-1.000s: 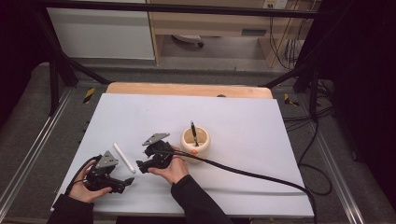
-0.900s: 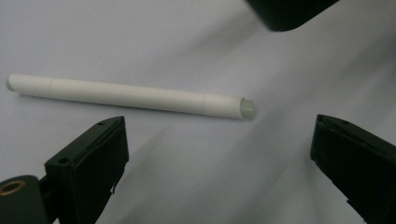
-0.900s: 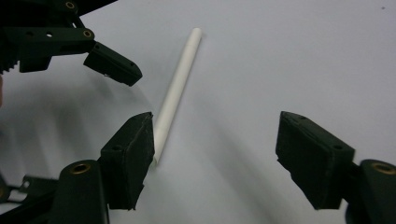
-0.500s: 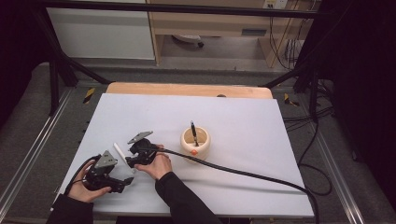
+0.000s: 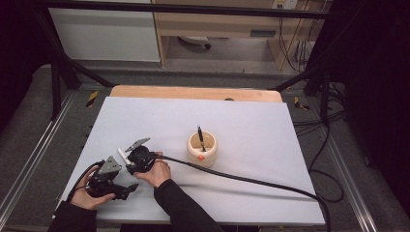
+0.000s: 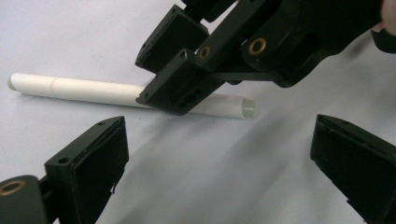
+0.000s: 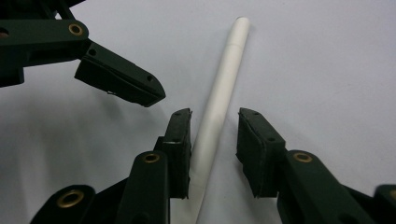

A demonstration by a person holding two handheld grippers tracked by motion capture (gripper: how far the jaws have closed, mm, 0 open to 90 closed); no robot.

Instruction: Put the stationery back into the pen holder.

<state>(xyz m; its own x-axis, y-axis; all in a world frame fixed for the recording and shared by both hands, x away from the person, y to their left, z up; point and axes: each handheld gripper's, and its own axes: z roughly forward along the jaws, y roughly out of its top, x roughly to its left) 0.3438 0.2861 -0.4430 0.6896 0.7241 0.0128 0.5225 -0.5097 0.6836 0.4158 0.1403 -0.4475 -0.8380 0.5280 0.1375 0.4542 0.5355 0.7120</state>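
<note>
The right gripper has moved left from beside the cup to the white pen, which lies flat on the table near the left front. Its jaws have just been closing and now straddle the pen, one pad touching it, a gap at the other. The left gripper has stayed put, jaws wide open and empty.

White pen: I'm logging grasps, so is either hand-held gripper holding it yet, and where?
Not yet. The right hand-held gripper, its jaws closing, straddles the white pen near one end without clamping it. The left hand-held gripper is open.
</note>
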